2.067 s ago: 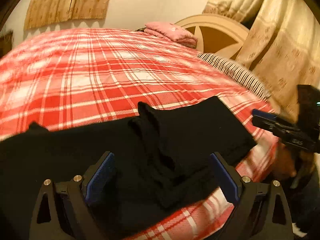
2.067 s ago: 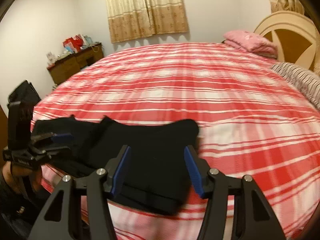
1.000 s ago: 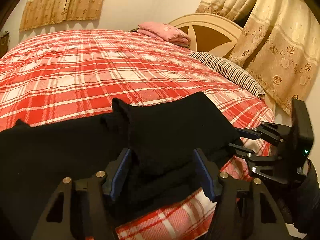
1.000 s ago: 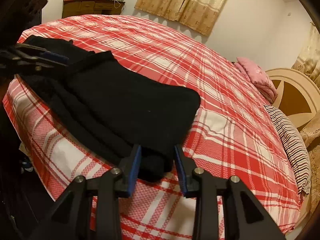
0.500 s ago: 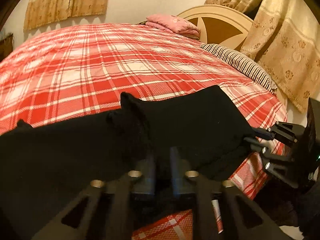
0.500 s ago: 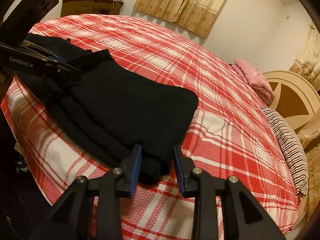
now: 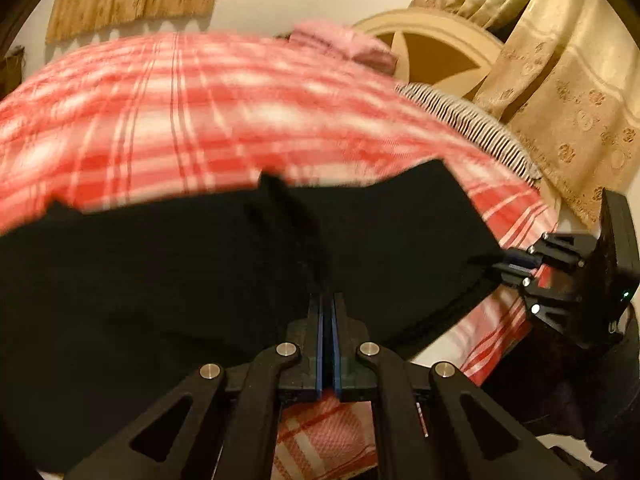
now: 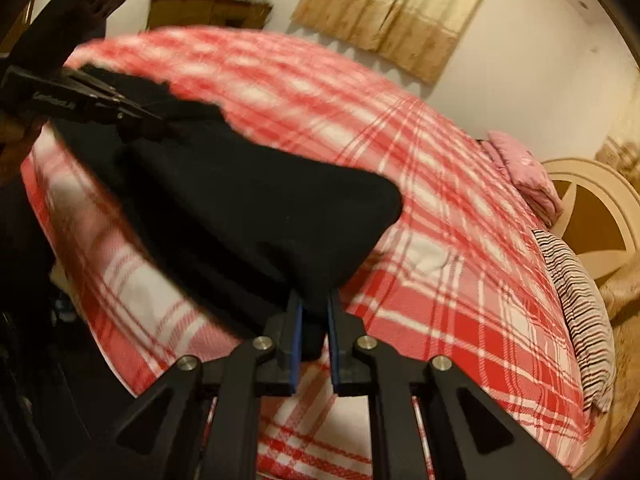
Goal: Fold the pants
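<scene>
The black pants [image 7: 200, 264] lie partly folded near the front edge of a bed with a red-and-white plaid cover [image 7: 168, 120]. My left gripper [image 7: 327, 308] is shut on the near edge of the pants at their middle. My right gripper [image 8: 314, 316] is shut on a thick folded end of the pants [image 8: 256, 208] and holds it a little above the cover. Each gripper shows in the other's view: the right one [image 7: 516, 266] at the pants' right end, the left one [image 8: 132, 114] at the far left.
A cream headboard [image 7: 436, 52], a pink folded cloth [image 7: 344, 46] and a striped pillow [image 7: 472, 128] are at the bed's far right. Beige curtains [image 7: 560, 92] hang beside it. A wooden dresser [image 8: 208, 12] stands by the far wall.
Both grippers have closed fully on the pants' near edge and lifted it; the cloth now rises off the cover. Both views are blurred by motion.
</scene>
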`<action>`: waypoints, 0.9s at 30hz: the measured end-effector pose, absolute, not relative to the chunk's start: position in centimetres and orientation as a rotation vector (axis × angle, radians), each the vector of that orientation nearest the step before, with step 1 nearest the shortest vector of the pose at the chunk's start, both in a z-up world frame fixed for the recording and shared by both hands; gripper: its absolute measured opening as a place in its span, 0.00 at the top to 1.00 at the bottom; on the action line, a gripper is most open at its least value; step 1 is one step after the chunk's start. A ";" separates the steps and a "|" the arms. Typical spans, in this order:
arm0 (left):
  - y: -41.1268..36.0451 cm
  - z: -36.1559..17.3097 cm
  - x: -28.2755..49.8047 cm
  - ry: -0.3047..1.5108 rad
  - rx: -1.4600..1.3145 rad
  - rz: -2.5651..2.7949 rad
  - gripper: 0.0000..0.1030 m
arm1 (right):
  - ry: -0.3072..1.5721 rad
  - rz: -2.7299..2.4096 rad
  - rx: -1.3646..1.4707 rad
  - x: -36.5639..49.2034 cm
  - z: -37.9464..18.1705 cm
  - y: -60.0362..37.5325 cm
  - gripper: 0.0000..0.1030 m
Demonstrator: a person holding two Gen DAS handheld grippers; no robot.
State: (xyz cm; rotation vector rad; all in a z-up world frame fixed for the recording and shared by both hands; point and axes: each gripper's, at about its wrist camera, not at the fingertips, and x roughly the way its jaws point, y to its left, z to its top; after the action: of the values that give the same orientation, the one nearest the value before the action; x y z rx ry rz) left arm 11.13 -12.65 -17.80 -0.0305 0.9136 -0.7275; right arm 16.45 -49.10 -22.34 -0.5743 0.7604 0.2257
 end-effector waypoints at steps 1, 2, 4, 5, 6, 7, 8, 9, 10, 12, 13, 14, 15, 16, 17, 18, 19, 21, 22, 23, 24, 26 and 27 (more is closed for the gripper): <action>-12.7 -18.1 11.1 0.920 -0.030 -0.726 0.97 | 0.781 0.223 -0.599 16.6 -23.1 -49.0 0.87; -12.6 -18.2 11.0 0.918 -0.044 -0.727 0.97 | 0.800 0.231 -0.622 16.7 -23.7 -48.9 0.86; -12.4 -17.7 10.9 0.900 -0.041 -0.717 0.96 | 0.801 0.236 -0.639 16.4 -23.9 -48.9 0.83; -12.3 -17.5 10.9 0.900 -0.030 -0.715 0.96 | 0.803 0.244 -0.621 16.5 -23.5 -49.3 0.76; -12.2 -17.2 10.7 0.887 -0.022 -0.713 0.96 | 0.805 0.254 -0.598 16.3 -23.0 -49.6 0.71; -11.9 -16.7 10.2 0.869 -0.012 -0.707 0.96 | 0.805 0.266 -0.562 16.3 -22.4 -50.3 0.61; -11.6 -16.5 9.9 0.857 0.000 -0.699 0.96 | 0.802 0.266 -0.528 16.3 -21.8 -51.0 0.59; -11.3 -16.2 9.4 0.841 0.009 -0.689 0.96 | 0.800 0.267 -0.494 16.3 -21.3 -51.6 0.59; -11.0 -16.0 9.1 0.830 0.008 -0.684 0.96 | 0.794 0.272 -0.447 16.4 -20.6 -52.3 0.57; -10.3 -15.6 8.9 0.810 0.009 -0.658 0.96 | 0.763 0.288 -0.339 16.5 -19.2 -53.3 0.55; -10.1 -15.7 9.1 0.812 0.018 -0.642 0.96 | 0.747 0.293 -0.288 16.7 -18.8 -53.5 0.54; -10.1 -16.0 9.3 0.821 0.030 -0.624 0.96 | 0.730 0.299 -0.240 17.1 -18.6 -53.4 0.52; -10.2 -16.2 9.7 0.836 0.044 -0.598 0.96 | 0.719 0.310 -0.208 17.4 -18.5 -52.9 0.52; -10.1 -16.4 9.9 0.850 0.046 -0.575 0.96 | 0.713 0.326 -0.183 17.8 -18.7 -52.3 0.52; -9.9 -16.4 9.9 0.847 0.038 -0.566 0.96 | 0.725 0.357 -0.181 18.3 -19.0 -51.3 0.52; -9.6 -16.2 9.9 0.835 0.019 -0.573 0.96 | 0.746 0.379 -0.200 18.5 -19.3 -50.5 0.52; -9.4 -16.0 9.8 0.825 0.006 -0.578 0.96 | 0.787 0.412 -0.243 18.4 -19.8 -49.5 0.51; -9.4 -15.2 9.7 0.789 -0.012 -0.588 0.96 | 0.872 0.507 -0.386 17.1 -20.9 -47.2 0.50; -9.6 -14.9 9.7 0.776 -0.019 -0.602 0.96 | 0.856 0.505 -0.474 16.0 -21.3 -46.2 0.50; -9.9 -14.5 9.7 0.764 -0.024 -0.619 0.96 | 0.845 0.499 -0.504 15.6 -21.4 -45.6 0.50; -10.5 -14.0 9.8 0.751 -0.027 -0.643 0.96 | 0.846 0.504 -0.481 15.6 -21.2 -45.5 0.50; -11.8 -13.3 9.9 0.730 -0.020 -0.695 0.96 | 0.822 0.500 -0.401 16.3 -20.5 -45.8 0.48; -12.7 -12.9 10.1 0.718 -0.014 -0.714 0.96 | 0.797 0.472 -0.354 16.9 -20.0 -46.5 0.46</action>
State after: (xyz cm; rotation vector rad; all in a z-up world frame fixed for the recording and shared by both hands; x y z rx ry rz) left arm 10.12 -12.67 -12.94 -0.0140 0.7184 -0.7141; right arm 16.94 -46.45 -20.05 -0.3544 0.7974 0.4718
